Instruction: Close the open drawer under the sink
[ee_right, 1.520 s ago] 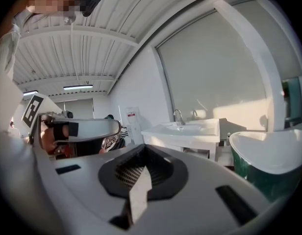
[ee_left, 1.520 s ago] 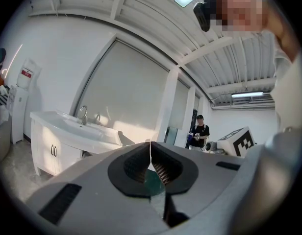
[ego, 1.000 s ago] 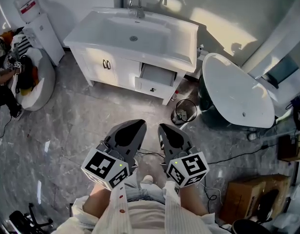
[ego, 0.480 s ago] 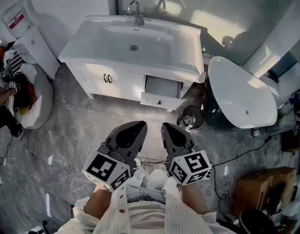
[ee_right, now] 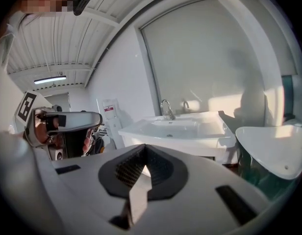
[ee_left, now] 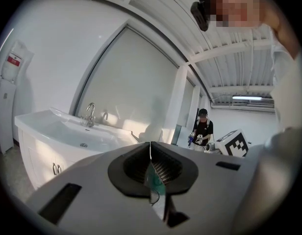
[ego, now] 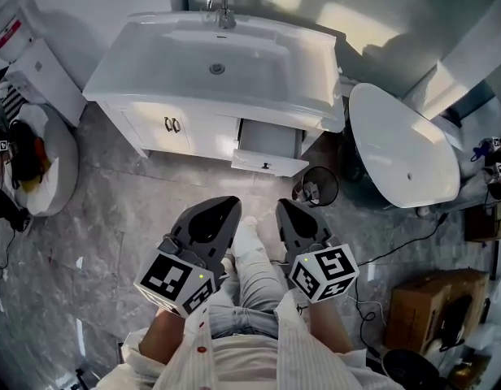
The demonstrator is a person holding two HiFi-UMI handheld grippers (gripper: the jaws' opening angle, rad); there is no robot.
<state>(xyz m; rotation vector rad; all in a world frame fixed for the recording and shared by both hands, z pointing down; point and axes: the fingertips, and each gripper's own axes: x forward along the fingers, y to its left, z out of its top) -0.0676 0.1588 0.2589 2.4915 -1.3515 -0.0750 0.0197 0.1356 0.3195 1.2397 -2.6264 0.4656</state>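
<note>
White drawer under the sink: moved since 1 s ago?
No. The white drawer still juts from the white vanity cabinet about as far; only the head camera has come nearer.

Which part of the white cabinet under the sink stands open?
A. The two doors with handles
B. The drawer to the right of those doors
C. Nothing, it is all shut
B: in the head view the drawer juts out from the cabinet, while the doors sit flush.
</note>
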